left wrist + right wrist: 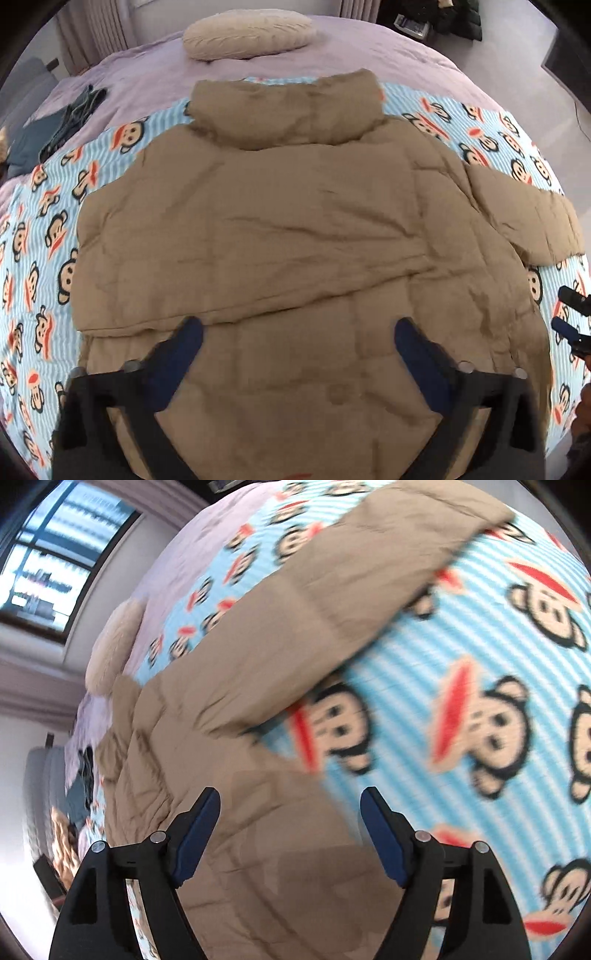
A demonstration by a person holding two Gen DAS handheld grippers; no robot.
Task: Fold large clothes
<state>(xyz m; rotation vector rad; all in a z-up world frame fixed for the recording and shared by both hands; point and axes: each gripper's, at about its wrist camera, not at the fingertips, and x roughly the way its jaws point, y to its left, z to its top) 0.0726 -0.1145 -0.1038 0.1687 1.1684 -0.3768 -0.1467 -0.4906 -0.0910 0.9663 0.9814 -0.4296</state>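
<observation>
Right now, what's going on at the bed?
A person with a gripper in each hand is folding a tan puffer jacket spread back-up on a monkey-print blanket. Both the left gripper and the right gripper are open above the jacket, holding nothing. One sleeve lies stretched out across the blanket, and the hood points toward a pillow.

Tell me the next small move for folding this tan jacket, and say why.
Probably bring the right gripper up to the cuff end of the outstretched sleeve and close on it. Both grippers, including the left gripper, are open and hold nothing; the jacket lies flat on the monkey-print blanket, back up, and that sleeve sticks out sideways, unfolded.
</observation>
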